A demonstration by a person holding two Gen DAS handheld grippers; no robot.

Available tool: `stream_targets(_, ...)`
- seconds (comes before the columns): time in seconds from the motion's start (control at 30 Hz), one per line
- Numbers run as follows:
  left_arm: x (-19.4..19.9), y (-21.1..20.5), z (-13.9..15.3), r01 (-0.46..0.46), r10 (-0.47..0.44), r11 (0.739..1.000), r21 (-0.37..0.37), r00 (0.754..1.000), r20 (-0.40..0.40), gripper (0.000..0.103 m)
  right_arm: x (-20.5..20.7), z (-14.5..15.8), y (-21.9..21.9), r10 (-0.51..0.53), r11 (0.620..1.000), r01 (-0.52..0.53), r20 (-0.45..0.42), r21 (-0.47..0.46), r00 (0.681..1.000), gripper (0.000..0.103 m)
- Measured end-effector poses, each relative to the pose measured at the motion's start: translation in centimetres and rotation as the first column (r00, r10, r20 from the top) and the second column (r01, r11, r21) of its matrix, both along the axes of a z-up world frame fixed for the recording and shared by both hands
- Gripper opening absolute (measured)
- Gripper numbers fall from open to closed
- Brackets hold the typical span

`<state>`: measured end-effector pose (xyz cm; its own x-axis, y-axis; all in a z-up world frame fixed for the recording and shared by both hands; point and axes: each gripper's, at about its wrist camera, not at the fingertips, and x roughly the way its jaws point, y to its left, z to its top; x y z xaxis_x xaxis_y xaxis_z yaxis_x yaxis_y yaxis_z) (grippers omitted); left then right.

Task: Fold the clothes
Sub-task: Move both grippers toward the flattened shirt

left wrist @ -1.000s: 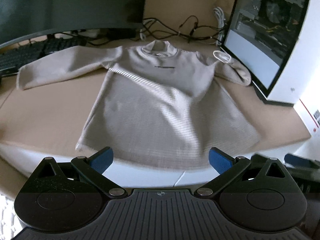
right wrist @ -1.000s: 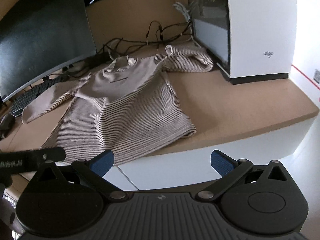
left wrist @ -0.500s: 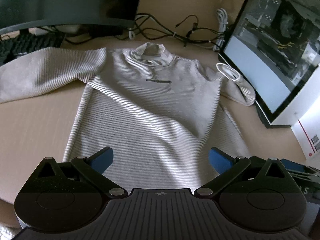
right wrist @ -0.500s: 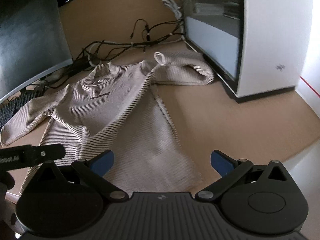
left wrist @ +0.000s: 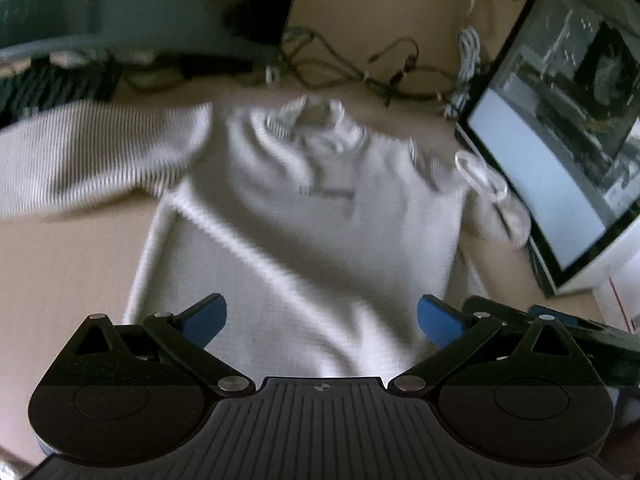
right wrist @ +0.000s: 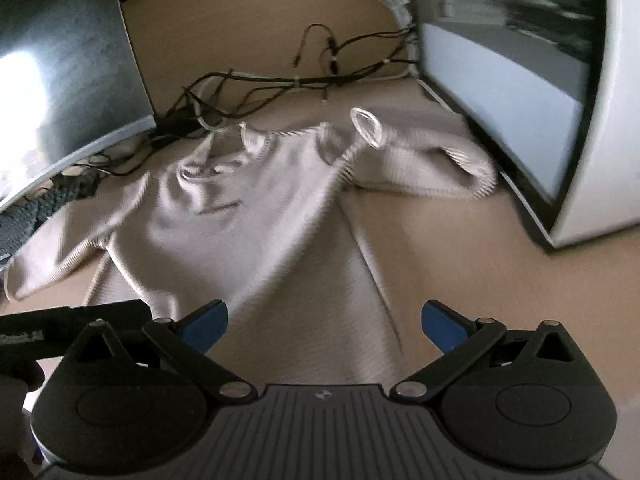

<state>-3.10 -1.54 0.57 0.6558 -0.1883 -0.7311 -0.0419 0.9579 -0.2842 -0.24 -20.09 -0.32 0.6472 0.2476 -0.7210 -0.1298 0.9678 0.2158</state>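
Looking down at the striped sweater (left wrist: 304,216), spread flat on the tan desk (left wrist: 60,264), collar (left wrist: 308,120) at its far end and hem nearest me. One sleeve (left wrist: 92,164) runs straight out from the sweater's body toward the keyboard (left wrist: 48,84); the other sleeve (right wrist: 428,164) is doubled back on itself, cuff opening (right wrist: 366,126) up, bunched just beside the white PC case (right wrist: 592,92) w/ its glass side panel. Both views are motion-blurred, so stripes only read clearly on the sleeves.

My left gripper (left wrist: 322,316) hangs over the hem area, blue-tipped fingers (left wrist: 204,318) spread wide, nothing between them. My right gripper (right wrist: 324,320) is over the sweater's hem near the edge facing the PC case, fingers (right wrist: 442,324) also wide apart, empty. Can't tell if either tip touches the fabric. In the right wrist view, part of the left tool shows as a black bar beside the sweater's hem.

Beyond the collar: a tangle of black and white cables (right wrist: 280,80) against the back wall, and a curved monitor (right wrist: 60,52) on the straight-sleeve side.
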Motion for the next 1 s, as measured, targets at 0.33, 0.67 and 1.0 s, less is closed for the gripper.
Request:
stream_targets(0.33, 5.8, 0.4, -1.9, -0.097, 0.090, 0.993, -0.066, 0.991, -0.101, 0.103, 6.0, -2.1, -0.4, 0.137, 0.981, -0.117, -0.118, 0.156, 0.984, 0.103)
stream_targets(0.67, 6.2, -0.1, -3.0, -0.052, 0.050, 0.999, -0.009, 0.991, -0.122, 0.103, 7.4, -3.3, 1.3, 0.222, 0.974, -0.214, -0.119, 0.077, 0.968, 0.103)
stream_targets(1.0, 3.9, 1.6, -3.0, -0.052, 0.054, 0.998, 0.026, 0.994, -0.095, 0.103, 6.4, -3.5, 3.7, 0.255, 0.963, -0.264, -0.115, -0.062, 0.960, 0.103)
